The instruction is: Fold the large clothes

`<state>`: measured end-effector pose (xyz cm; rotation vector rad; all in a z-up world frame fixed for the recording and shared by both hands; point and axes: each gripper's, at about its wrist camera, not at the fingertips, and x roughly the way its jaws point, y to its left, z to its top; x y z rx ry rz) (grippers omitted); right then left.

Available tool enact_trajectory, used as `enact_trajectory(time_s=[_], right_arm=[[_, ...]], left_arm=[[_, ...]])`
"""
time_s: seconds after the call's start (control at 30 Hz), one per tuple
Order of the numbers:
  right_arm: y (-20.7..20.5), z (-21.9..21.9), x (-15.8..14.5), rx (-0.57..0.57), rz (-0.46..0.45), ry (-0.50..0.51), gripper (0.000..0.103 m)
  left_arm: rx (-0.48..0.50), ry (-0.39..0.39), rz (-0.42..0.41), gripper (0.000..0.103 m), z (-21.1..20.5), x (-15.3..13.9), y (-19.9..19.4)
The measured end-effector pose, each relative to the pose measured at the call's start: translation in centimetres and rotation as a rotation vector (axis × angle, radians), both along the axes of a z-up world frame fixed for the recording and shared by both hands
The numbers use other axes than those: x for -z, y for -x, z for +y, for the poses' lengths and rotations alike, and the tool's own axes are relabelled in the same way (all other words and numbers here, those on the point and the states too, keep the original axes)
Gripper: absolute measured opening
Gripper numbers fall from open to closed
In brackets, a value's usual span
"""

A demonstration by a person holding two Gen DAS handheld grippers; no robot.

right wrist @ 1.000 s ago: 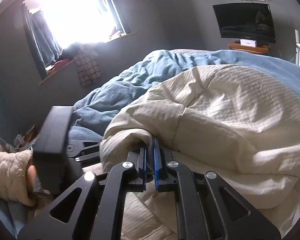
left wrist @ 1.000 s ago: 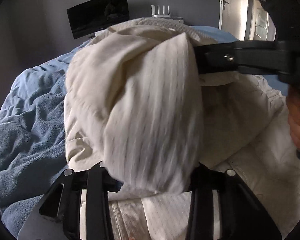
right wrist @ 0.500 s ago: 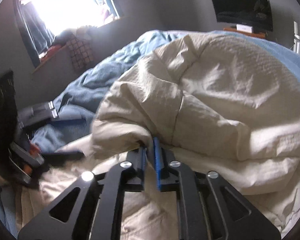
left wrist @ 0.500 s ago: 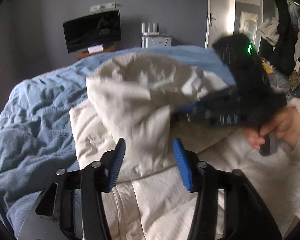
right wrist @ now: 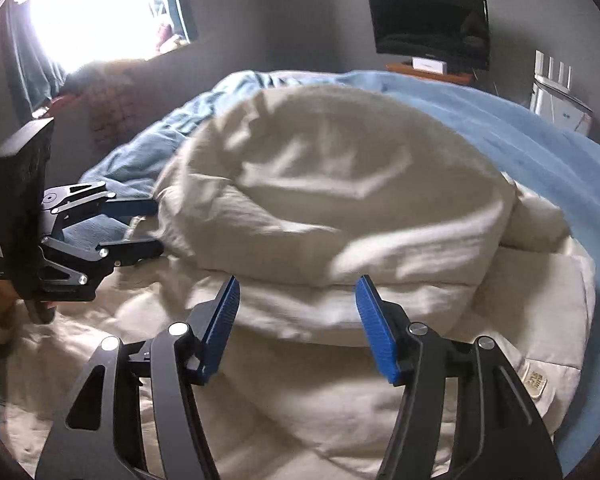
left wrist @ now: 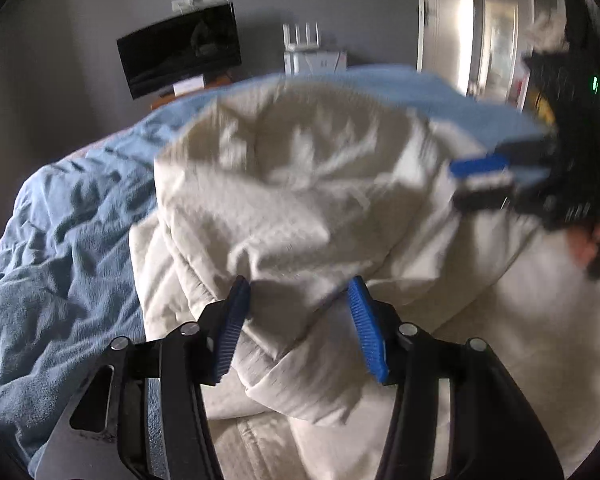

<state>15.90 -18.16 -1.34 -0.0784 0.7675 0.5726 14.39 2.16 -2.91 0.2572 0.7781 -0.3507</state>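
While my left gripper (left wrist: pixel 298 320) and right gripper (right wrist: pixel 296 320) both have jaws spread apart, gripping nothing, the cream garment (right wrist: pixel 332 200) lies heaped just ahead of them on the blue bed (left wrist: pixel 60 280). Only the right view shows its small label (right wrist: pixel 535 381), writing unreadable.

Probably a home bedroom, blue bedding (right wrist: pixel 520 128), television (right wrist: pixel 430 28), bright window (right wrist: pixel 96 12)

cream garment (right wrist: pixel 340 184): matt textured cloth | blue blanket (left wrist: pixel 68 264): fuzzy matt fabric | pads (right wrist: pixel 376 332): ribbed plastic
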Motion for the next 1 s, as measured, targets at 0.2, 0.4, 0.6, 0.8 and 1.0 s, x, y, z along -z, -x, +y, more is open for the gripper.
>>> enact_trajectory(time_s=[0.2, 0.4, 0.6, 0.8, 1.0], right_arm=[[-2.1, 0.4, 4.4, 0.044, 0.065, 0.159, 0.054], [-3.1, 1.1, 6.3, 0.066, 0.068, 0.204, 0.053], [-2.2, 0.0, 2.9, 0.122, -0.020, 0.152, 0.053], [-8.3, -1.1, 0.0, 0.239, -0.096, 0.163, 0.053], [-14.9, -1.3, 1.0, 0.284, -0.049, 0.209, 0.053]], left_arm=[[-0.048, 0.011, 0.112, 0.050, 2.3, 3.7, -1.7], [-0.044, -0.021, 0.117, 0.051, 2.0, 4.2, -1.6], [-0.081, 0.058, -0.019, 0.062, 2.3, -1.7, -1.1], [-0.197, 0.067, -0.044, 0.063, 1.9, -3.5, -7.5], [-0.323, 0.067, 0.082, 0.066, 3.5, 0.2, -13.7]])
